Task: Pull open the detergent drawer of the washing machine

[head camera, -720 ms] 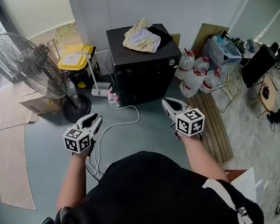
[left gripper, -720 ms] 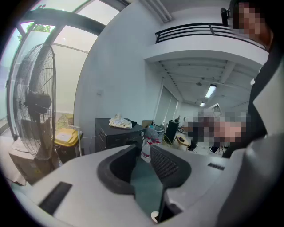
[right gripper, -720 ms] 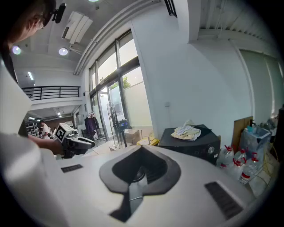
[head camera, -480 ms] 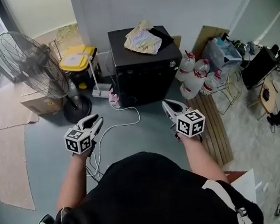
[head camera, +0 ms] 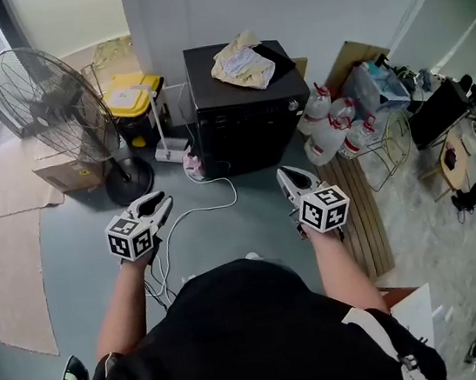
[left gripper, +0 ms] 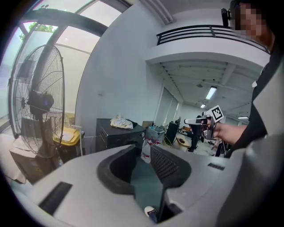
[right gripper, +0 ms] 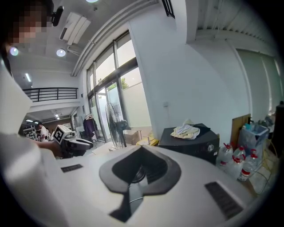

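Your right gripper [head camera: 285,175] has its fingers closed on nothing; your left gripper [head camera: 162,202] has its fingers apart. The washing machine [head camera: 245,113] is well off. The detergent drawer is likely light and rigid, so hook its front lip.

Your head camera looks steeply down over left claw [head camera: 162,202] and right claw [head camera: 283,176]; both claw cameras share the washing machine [head camera: 245,118] well ahead

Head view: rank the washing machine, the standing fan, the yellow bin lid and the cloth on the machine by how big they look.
1. washing machine and standing fan: they span about the same area, too close to rank.
2. yellow bin lid and cloth: also alike, both clearly smaller.
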